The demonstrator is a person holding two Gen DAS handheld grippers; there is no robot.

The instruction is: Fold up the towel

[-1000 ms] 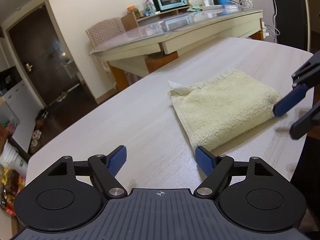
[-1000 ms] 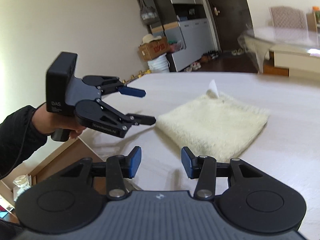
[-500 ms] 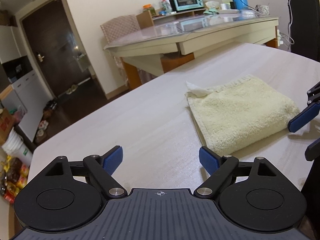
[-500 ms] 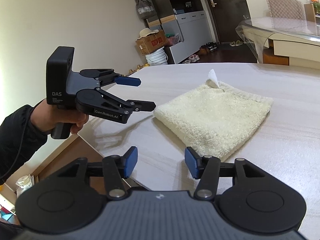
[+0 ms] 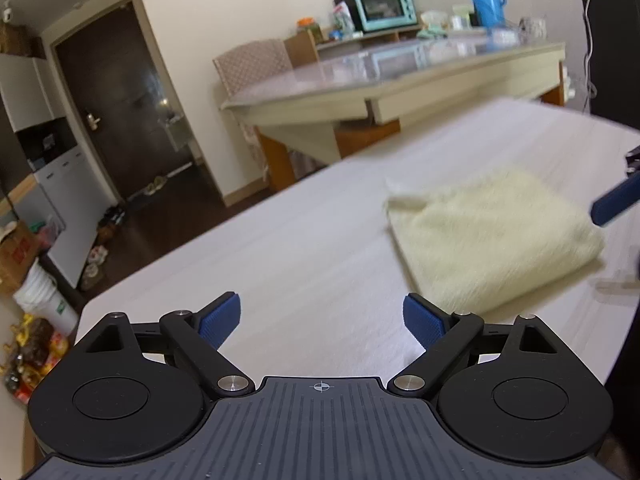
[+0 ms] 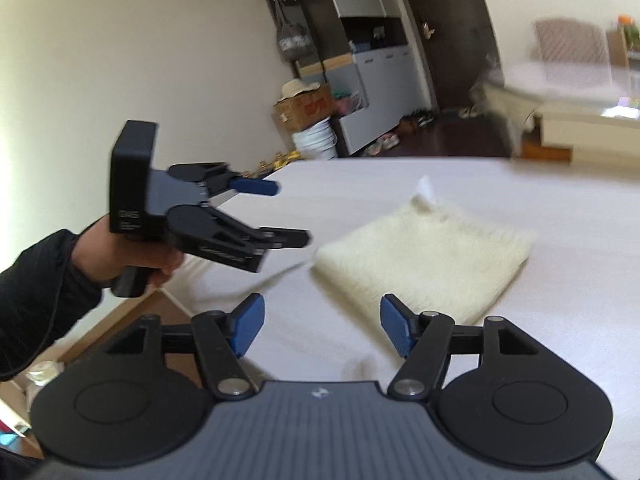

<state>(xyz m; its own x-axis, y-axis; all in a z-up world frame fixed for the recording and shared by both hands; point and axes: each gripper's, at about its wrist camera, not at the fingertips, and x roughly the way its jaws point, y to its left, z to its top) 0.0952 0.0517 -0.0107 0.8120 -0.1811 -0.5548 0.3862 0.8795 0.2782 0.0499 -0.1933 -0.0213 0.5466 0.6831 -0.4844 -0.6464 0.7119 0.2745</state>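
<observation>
Pale wood-grain bench (image 5: 304, 256); folded cream towel (image 5: 492, 240) lies flat on it, w/ white tag corner up.

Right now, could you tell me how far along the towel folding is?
Done, it seems: the towel lies on the table as a compact folded rectangle, with a small white tag sticking up at its far corner. In hand: nothing; the left gripper and the right gripper are both open, empty and clear of the cloth. Left: perhaps nothing, unless another fold is wanted.
</observation>
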